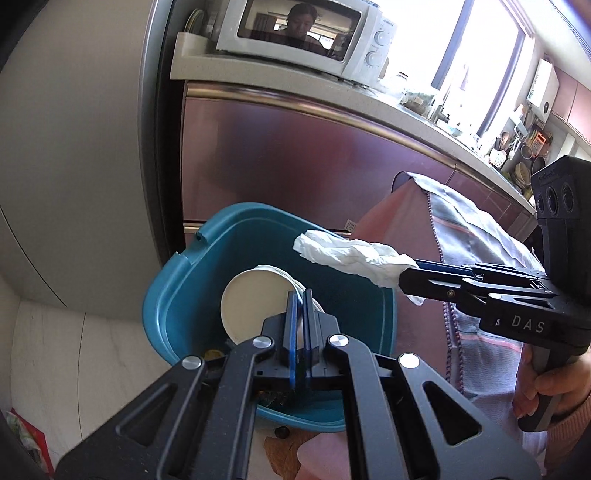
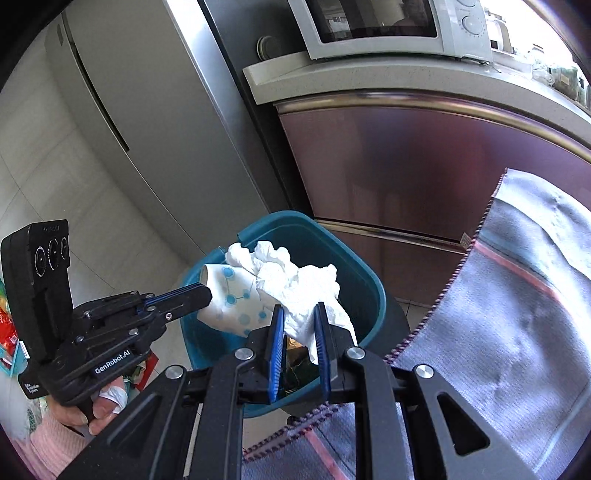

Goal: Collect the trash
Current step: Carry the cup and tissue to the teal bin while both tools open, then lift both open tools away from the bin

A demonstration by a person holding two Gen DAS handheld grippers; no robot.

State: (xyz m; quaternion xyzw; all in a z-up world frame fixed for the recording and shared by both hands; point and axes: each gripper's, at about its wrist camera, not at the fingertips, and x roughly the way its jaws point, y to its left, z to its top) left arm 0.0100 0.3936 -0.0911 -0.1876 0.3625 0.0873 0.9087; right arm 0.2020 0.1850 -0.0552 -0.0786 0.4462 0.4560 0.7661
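Kitchen floor by steel fridge: teal plastic bin below both claws. Left gripper clenched on white blue-dotted paper cup; right gripper grasping crumpled white tissue. Risk: tissue snags on pad, misses bin.

A home kitchen: a white microwave sits on a stone countertop above glossy maroon cabinets, beside a steel fridge, with utensils crowding the window end.

"DAS" on right tool; "GenRobot.AI" on left tool
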